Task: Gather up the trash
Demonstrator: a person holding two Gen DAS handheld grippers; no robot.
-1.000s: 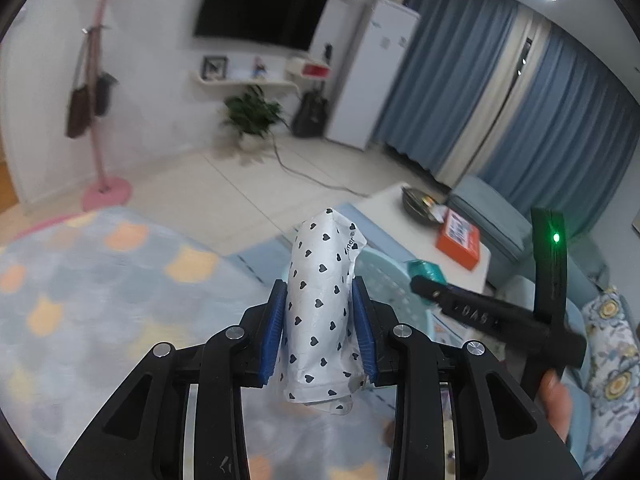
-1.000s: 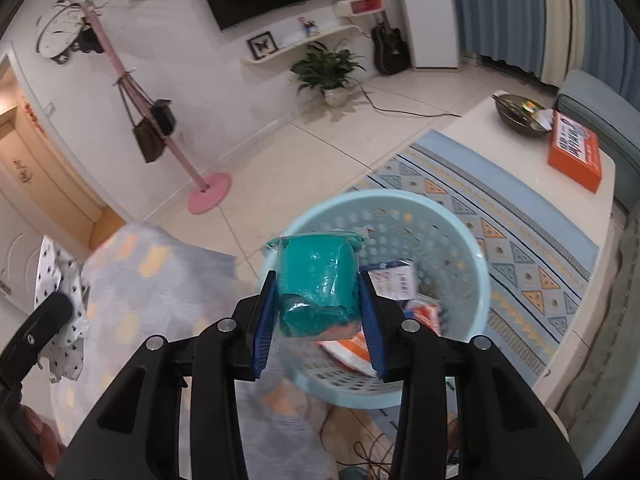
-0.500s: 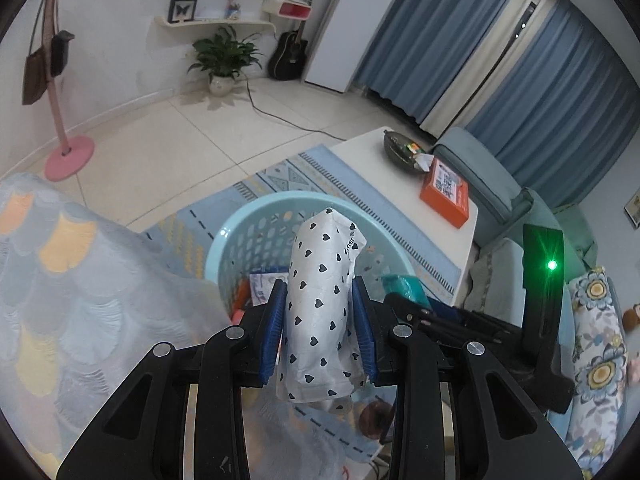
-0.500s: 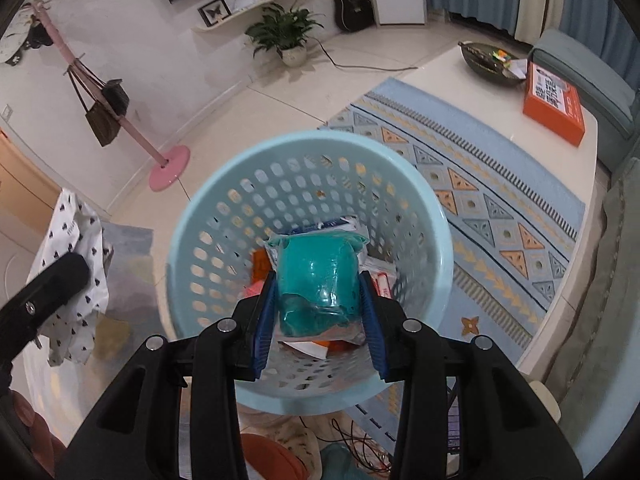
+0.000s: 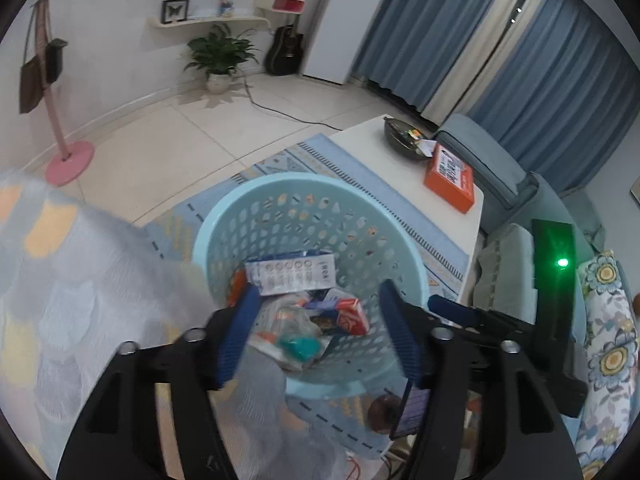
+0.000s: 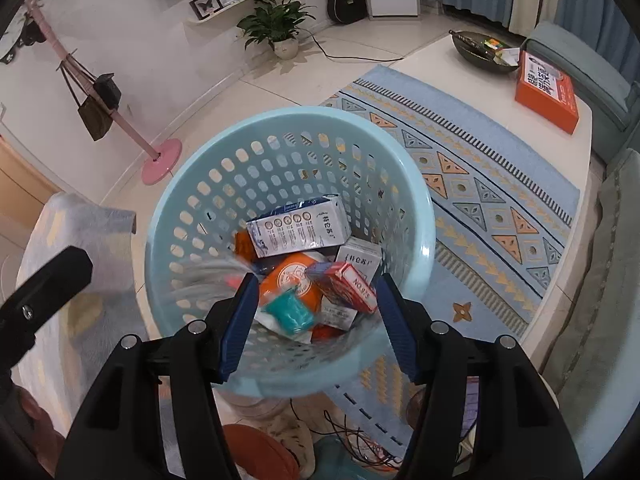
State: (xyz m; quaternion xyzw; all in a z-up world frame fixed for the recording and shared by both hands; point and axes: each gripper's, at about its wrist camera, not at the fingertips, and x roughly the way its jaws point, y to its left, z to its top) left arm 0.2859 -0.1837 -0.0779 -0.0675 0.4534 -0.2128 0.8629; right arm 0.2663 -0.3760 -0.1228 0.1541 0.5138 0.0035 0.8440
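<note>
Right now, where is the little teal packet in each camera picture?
Left wrist view: the teal packet lies low in the blue basket, between the opening jaws of the left gripper, untouched.
Right wrist view: the teal packet lies on the trash pile, nearer the left finger of the right gripper, whose jaws are opening too.
Shared landmark: the white carton lies just beyond it in both.

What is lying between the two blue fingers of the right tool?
Nothing held: its jaws are opening. In the right wrist view, the teal packet lies below in the basket.
</note>
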